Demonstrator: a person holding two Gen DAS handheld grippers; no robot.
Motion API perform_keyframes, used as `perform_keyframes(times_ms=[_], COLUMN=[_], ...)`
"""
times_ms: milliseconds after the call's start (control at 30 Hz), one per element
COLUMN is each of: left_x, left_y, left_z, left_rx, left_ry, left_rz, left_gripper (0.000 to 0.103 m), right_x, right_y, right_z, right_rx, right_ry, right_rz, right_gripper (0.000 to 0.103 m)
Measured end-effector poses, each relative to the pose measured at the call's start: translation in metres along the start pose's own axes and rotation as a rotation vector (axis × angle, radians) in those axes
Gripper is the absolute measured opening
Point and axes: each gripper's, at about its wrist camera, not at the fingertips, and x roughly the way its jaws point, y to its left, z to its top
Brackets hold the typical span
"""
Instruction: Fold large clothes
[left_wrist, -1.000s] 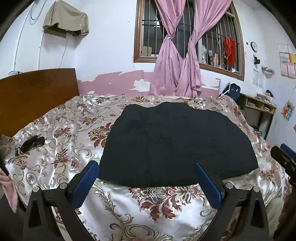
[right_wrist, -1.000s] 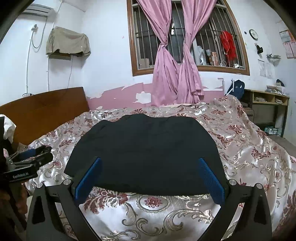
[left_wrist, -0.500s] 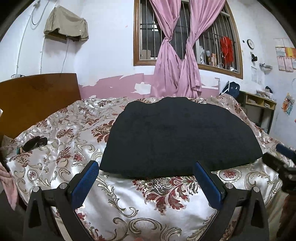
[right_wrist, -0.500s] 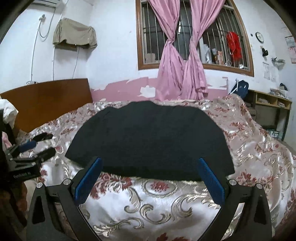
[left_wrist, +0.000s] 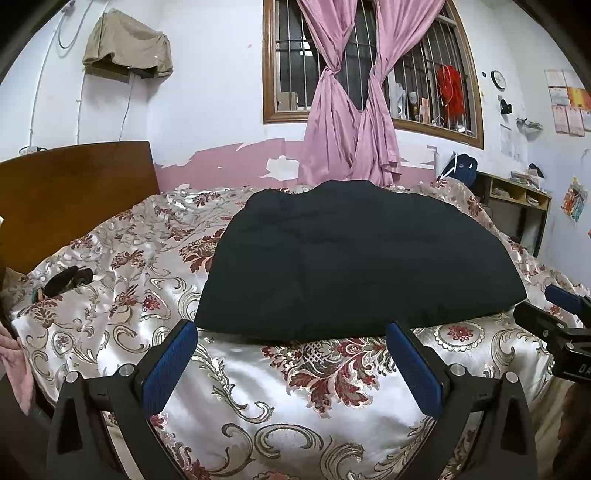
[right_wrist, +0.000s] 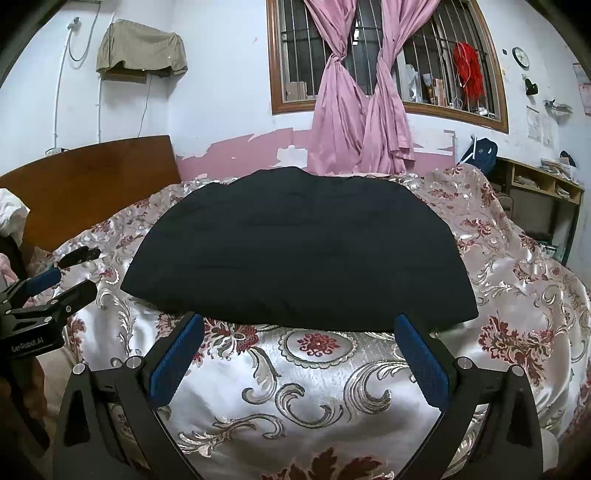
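While both tools hang above the near edge of the bed, the left gripper (left_wrist: 291, 360) has its blue-padded fingers (left_wrist: 168, 367) spread wide with nothing between them, and the right gripper (right_wrist: 301, 360) is spread just as wide, also empty. Each shows up in the other's camera: the right one at the far right of the left view (left_wrist: 554, 321), the left one at the far left of the right view (right_wrist: 48, 291).

Just past the fingertips lies the dark garment (left_wrist: 354, 258), folded into a broad flat shape whose straight near edge runs across the bed, apart from both tools. It rests on a shiny floral bedspread (left_wrist: 295, 398), silvery with red blossoms and scrolls, which covers the whole mattress and drapes over the near side. A small black object (left_wrist: 68, 278) lies on the spread to the left, well apart from the garment; what it is cannot be told.

Beyond stands a wooden headboard (left_wrist: 74, 192) at the left, a white wall with peeling pink paint below, and a barred window (left_wrist: 369, 66) with knotted pink curtains (left_wrist: 351, 122). A cloth-covered box (left_wrist: 127, 46) sits high on the wall, and a wooden shelf unit (left_wrist: 517, 199) stands at the right.
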Motion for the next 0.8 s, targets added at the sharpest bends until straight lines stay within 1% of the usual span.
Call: perform_keyframes(times_ms=[800], left_x=[0.0001], left_y=[0.0020], left_z=[-0.0004], left_rx=[0.001], left_ry=[-0.001], left_rz=[0.009], left_gripper=[0.103], right_x=[0.0022], right_y=[0.0007], right_z=[-0.0003], right_rx=[-0.003], right_ry=[0.000], right_rz=[0.001], right_gripper=[0.101])
